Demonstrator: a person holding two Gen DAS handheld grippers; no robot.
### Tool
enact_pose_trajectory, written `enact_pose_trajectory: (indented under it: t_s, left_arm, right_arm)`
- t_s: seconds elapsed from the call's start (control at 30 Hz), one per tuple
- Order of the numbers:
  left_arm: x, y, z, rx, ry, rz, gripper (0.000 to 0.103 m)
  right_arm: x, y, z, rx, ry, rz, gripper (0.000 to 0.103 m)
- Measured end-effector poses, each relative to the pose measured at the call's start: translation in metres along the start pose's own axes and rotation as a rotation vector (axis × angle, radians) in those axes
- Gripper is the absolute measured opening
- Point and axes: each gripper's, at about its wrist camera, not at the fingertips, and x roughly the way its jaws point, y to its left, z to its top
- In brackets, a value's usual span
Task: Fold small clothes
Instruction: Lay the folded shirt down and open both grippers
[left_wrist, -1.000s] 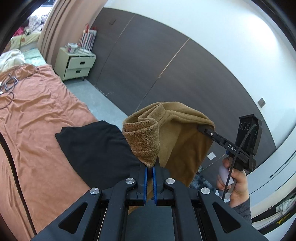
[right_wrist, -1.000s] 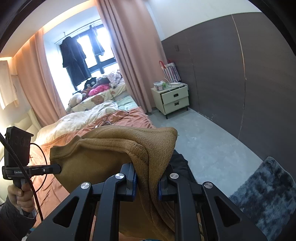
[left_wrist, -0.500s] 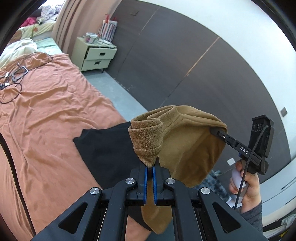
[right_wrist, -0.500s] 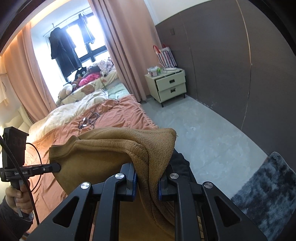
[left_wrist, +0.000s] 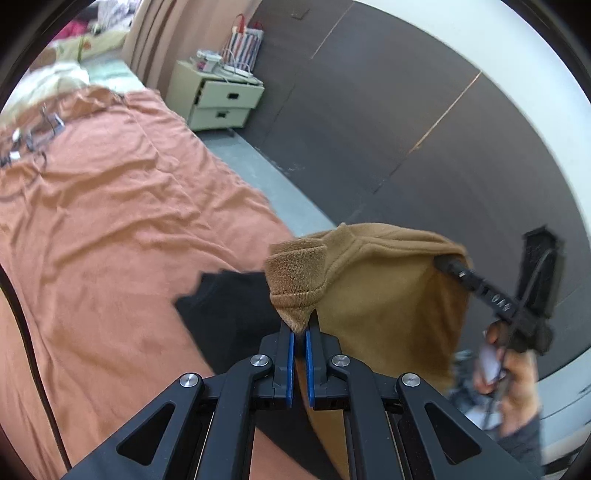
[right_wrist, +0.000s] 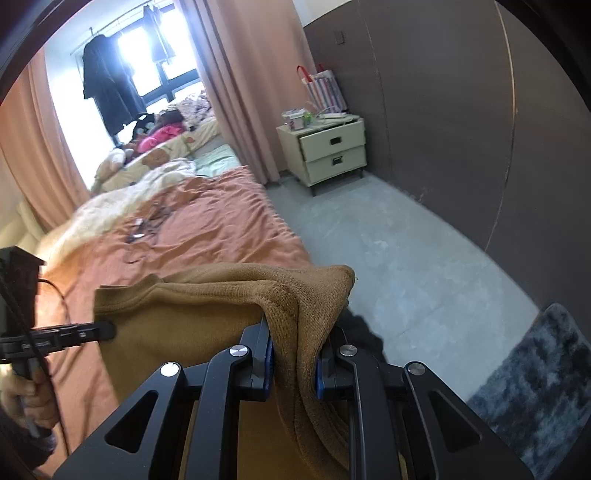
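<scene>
A brown fleece garment (left_wrist: 376, 295) hangs stretched between my two grippers above the near end of the bed. My left gripper (left_wrist: 299, 325) pinches one thick folded corner at its fingertips, and its jaws are opening, with a narrow gap between the blue pads. My right gripper (right_wrist: 295, 339) has a thick bunch of the brown garment (right_wrist: 192, 314) between its pads, and its jaws are opening too. Each view shows the other gripper at the far corner: the right gripper (left_wrist: 443, 262), the left gripper (right_wrist: 107, 326). A black garment (left_wrist: 229, 314) lies flat on the bed under the brown one.
The bed's orange sheet (left_wrist: 110, 221) spreads away to the left, with cables and small items (left_wrist: 33, 136) far up it. A pale nightstand (right_wrist: 328, 147) stands against the dark wall. Grey floor and a dark shaggy rug (right_wrist: 535, 376) lie to the right.
Both grippers have carried the brown garment lower and further over the bed, above the black garment. The gap between the left pads looks slightly wider.
</scene>
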Motion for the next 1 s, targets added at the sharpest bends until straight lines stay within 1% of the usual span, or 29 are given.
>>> enact_pose_trajectory:
  t_s: [0.03,0.07,0.1,0.13,0.17,0.2,0.23,0.27,0.3,0.4,0.43,0.47,0.53,0.57,0.63,0.7,0.8,0.87,0.93,0.97,1.0]
  left_arm:
    - [0.007,0.002,0.000,0.001,0.006,0.027,0.018]
    - [0.017,0.007,-0.002,-0.011,0.024,0.076,0.023]
    - [0.028,0.017,-0.007,-0.038,0.041,0.137,0.029]
    - [0.033,0.022,-0.009,-0.057,0.048,0.153,0.033]
    - [0.038,0.029,-0.013,-0.084,0.057,0.150,0.035]
    - [0.042,0.036,-0.017,-0.107,0.071,0.125,0.036]
    - [0.046,0.040,-0.019,-0.116,0.083,0.109,0.036]
    - [0.049,0.043,-0.022,-0.117,0.093,0.108,0.036]
    - [0.051,0.046,-0.025,-0.112,0.096,0.121,0.036]
    - [0.053,0.049,-0.030,-0.109,0.102,0.122,0.037]
    - [0.055,0.049,-0.032,-0.111,0.107,0.121,0.037]
    - [0.056,0.048,-0.034,-0.109,0.116,0.119,0.037]
    - [0.056,0.045,-0.037,-0.100,0.124,0.117,0.039]
    - [0.057,0.044,-0.039,-0.095,0.126,0.113,0.041]
    - [0.058,0.041,-0.042,-0.085,0.127,0.111,0.047]
    - [0.057,0.038,-0.044,-0.080,0.128,0.109,0.049]
    - [0.060,0.034,-0.047,-0.073,0.138,0.113,0.049]
    - [0.063,0.032,-0.051,-0.075,0.151,0.130,0.049]
    - [0.066,0.030,-0.057,-0.078,0.165,0.147,0.049]
    - [0.065,0.028,-0.061,-0.084,0.166,0.146,0.049]
    - [0.065,0.027,-0.064,-0.089,0.168,0.138,0.049]
  right_arm:
    - [0.011,0.001,0.000,-0.001,0.014,-0.036,0.037]
    - [0.024,0.001,-0.003,0.002,0.046,-0.063,0.049]
    - [0.038,0.000,-0.005,0.005,0.097,-0.107,0.059]
    - [0.046,0.000,-0.007,0.004,0.119,-0.131,0.059]
    - [0.050,-0.002,-0.009,0.010,0.136,-0.148,0.059]
    - [0.051,-0.005,-0.010,0.026,0.146,-0.156,0.059]
    - [0.047,-0.011,-0.012,0.047,0.154,-0.152,0.059]
    - [0.044,-0.013,-0.013,0.049,0.156,-0.146,0.059]
    - [0.038,-0.016,-0.016,0.038,0.158,-0.148,0.059]
    - [0.022,-0.025,-0.025,0.008,0.177,-0.174,0.059]
    - [0.017,-0.029,-0.029,0.011,0.183,-0.172,0.058]
    - [0.013,-0.029,-0.034,0.011,0.189,-0.171,0.056]
    - [0.002,-0.031,-0.042,0.003,0.196,-0.165,0.036]
    - [-0.003,-0.031,-0.049,-0.001,0.199,-0.161,0.032]
    - [-0.011,-0.033,-0.056,-0.016,0.204,-0.145,0.021]
    - [-0.017,-0.035,-0.065,-0.040,0.218,-0.135,0.017]
    - [-0.020,-0.039,-0.080,-0.074,0.244,-0.141,0.015]
    - [-0.015,-0.046,-0.084,-0.062,0.255,-0.175,0.012]
    - [-0.009,-0.056,-0.086,-0.019,0.255,-0.211,0.004]
    - [-0.008,-0.059,-0.087,-0.010,0.246,-0.225,0.004]
    - [-0.009,-0.061,-0.086,-0.011,0.228,-0.263,0.004]
